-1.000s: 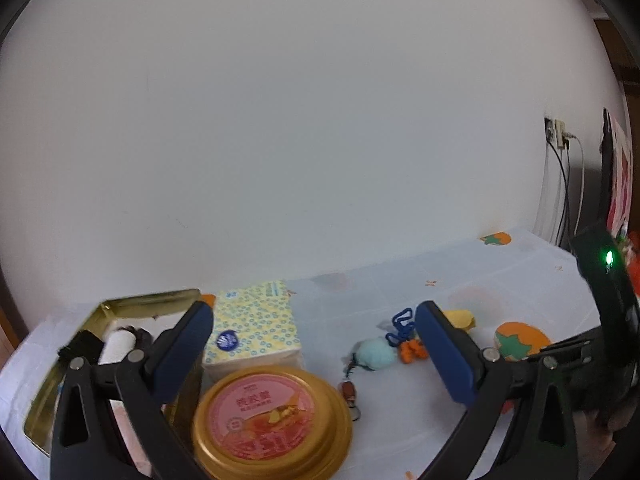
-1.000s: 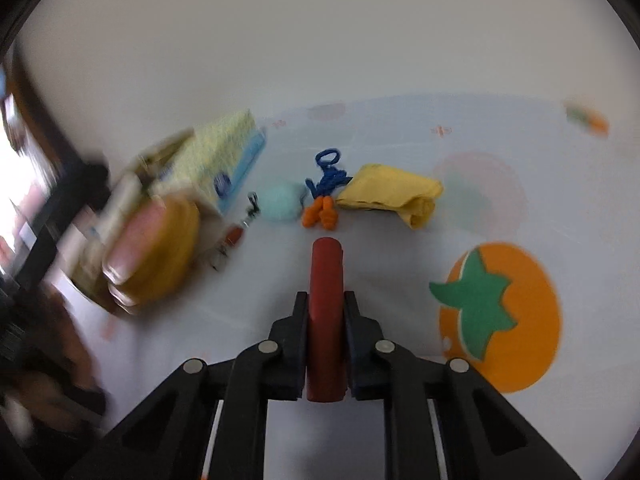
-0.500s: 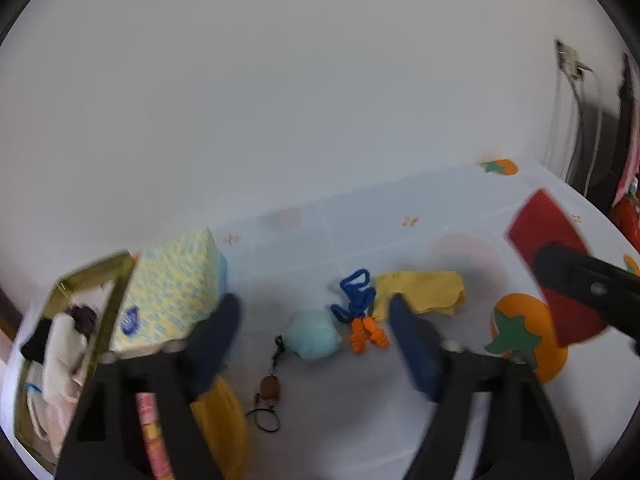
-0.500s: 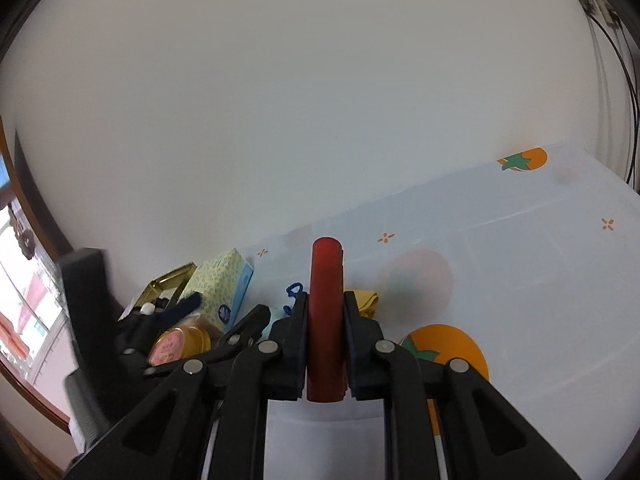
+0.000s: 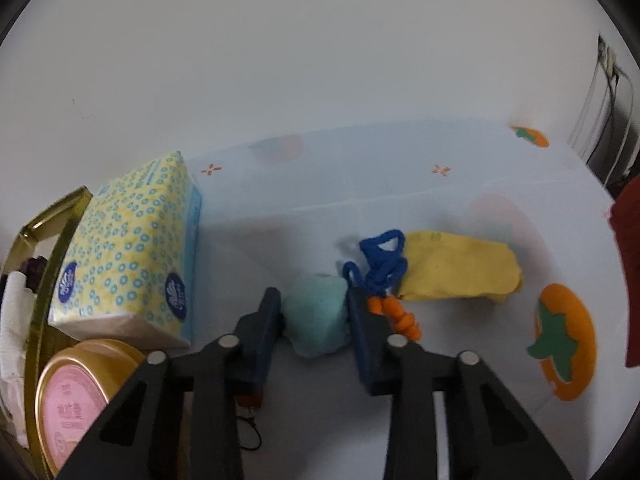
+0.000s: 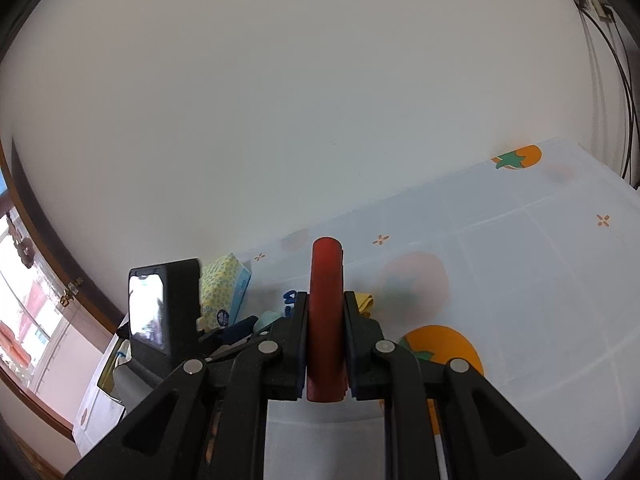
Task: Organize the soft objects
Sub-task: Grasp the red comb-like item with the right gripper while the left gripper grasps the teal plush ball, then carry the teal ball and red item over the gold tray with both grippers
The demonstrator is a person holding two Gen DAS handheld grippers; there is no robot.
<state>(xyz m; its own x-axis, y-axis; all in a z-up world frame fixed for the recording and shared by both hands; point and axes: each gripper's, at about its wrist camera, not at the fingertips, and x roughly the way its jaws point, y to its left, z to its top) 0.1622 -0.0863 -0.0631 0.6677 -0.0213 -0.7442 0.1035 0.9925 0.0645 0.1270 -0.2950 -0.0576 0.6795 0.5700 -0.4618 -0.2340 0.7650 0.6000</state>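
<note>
A teal plush ball lies on the white tablecloth, between the blue pads of my left gripper. The jaws are closing and both pads touch the ball's sides. A blue cord loop with small orange pieces lies just right of the ball, and a folded yellow cloth lies beyond it. My right gripper is shut on a flat red piece, held edge-on above the table. That red piece also shows at the right edge of the left wrist view.
A yellow flowered tissue pack lies to the left, next to an open gold tin with things inside. A round gold tin with a pink lid stands near left. A white wall backs the table. Cables hang at far right.
My left gripper has dropped and tilted down toward the table, and its jaws have narrowed from wide open to around the teal ball. The right gripper swung upward with the red piece still in it.
</note>
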